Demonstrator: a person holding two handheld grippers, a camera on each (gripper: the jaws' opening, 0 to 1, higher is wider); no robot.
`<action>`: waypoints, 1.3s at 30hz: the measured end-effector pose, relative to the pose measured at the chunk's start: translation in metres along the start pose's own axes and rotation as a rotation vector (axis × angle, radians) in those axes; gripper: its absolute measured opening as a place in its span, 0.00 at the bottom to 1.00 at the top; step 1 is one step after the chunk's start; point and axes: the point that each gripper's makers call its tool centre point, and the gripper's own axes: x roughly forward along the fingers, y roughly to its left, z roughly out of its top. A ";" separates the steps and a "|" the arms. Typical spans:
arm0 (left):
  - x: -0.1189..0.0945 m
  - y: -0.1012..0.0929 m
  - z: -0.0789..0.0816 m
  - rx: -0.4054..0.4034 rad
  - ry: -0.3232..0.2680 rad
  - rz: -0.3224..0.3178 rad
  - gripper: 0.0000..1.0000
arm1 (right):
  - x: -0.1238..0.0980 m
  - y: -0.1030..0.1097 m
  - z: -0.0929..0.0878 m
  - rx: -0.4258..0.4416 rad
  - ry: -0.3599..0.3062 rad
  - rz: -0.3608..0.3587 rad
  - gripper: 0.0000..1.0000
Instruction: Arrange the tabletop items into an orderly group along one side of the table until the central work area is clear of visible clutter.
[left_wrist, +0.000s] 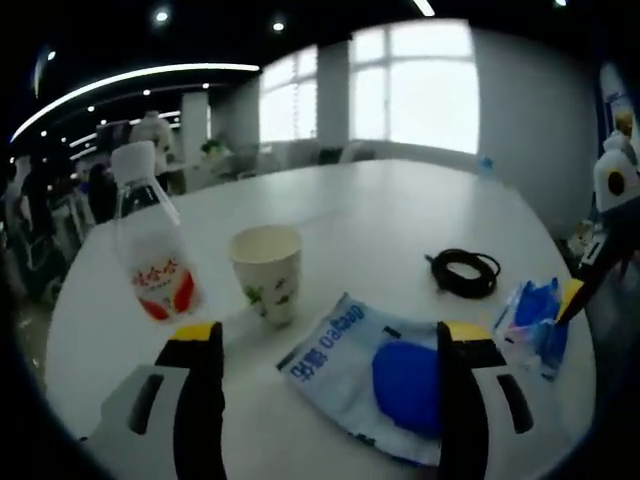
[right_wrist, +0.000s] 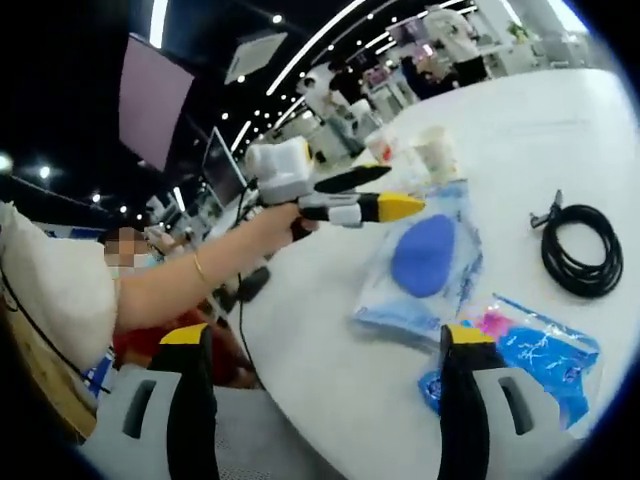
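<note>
On the white table (left_wrist: 380, 210) stand a clear bottle (left_wrist: 155, 260) with a white cap and red label, and beside it a paper cup (left_wrist: 268, 272). A blue-and-white packet (left_wrist: 370, 370) lies flat below my open left gripper (left_wrist: 330, 335). Further right are a coiled black cable (left_wrist: 465, 272) and a small blue packet (left_wrist: 535, 320), which the right gripper (left_wrist: 580, 285) nears from the edge. In the right gripper view my right gripper (right_wrist: 327, 335) is open above the table edge, the small blue packet (right_wrist: 540, 350) by its right jaw. The left gripper (right_wrist: 405, 190) hovers over the larger packet (right_wrist: 425, 255).
A person's bare forearm (right_wrist: 190, 270) with a bracelet reaches in from the left, holding the left gripper. The cable (right_wrist: 580, 250) lies right of the packets, the cup (right_wrist: 435, 150) and bottle (right_wrist: 385, 150) further back. Desks, monitors and people fill the office behind; the table's far half (right_wrist: 560, 130) is bare.
</note>
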 end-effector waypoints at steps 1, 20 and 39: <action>0.001 0.000 -0.001 0.001 0.001 -0.004 0.83 | 0.002 -0.001 -0.002 0.017 0.008 -0.009 0.90; 0.017 0.006 -0.008 0.048 0.029 -0.039 0.62 | 0.027 -0.020 -0.022 0.216 0.085 -0.160 0.67; 0.030 0.012 -0.010 0.024 0.059 -0.091 0.44 | 0.047 -0.031 -0.024 0.634 0.031 -0.269 0.41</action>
